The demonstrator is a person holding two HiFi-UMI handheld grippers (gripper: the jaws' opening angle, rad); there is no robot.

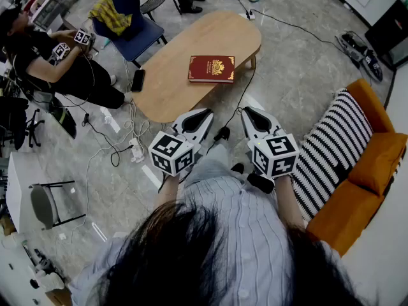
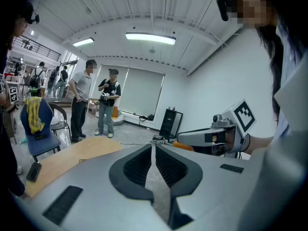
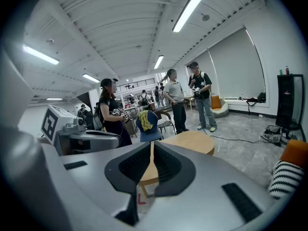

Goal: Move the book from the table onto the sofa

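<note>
Grey floor (image 1: pixel 299 69) holds a wooden table (image 1: pixel 185 56), the red book (image 1: pixel 211 69) flat on it. 1 striped cushion (image 1: pixel 335 148) covers the orange sofa (image 1: pixel 376 164). Left gripper (image 1: pixel 207 113) and right gripper (image 1: pixel 247 111): jaws together, empty.

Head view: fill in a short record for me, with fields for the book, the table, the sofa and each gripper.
book: red book with gold print, lying flat on the table, nothing touching it
table: oval wooden table, ahead of both grippers
sofa: orange sofa at the right, with a striped cushion on it
left gripper: left gripper shut, nothing between the jaws
right gripper: right gripper shut, nothing between the jaws
task stage: book not yet picked up
</note>
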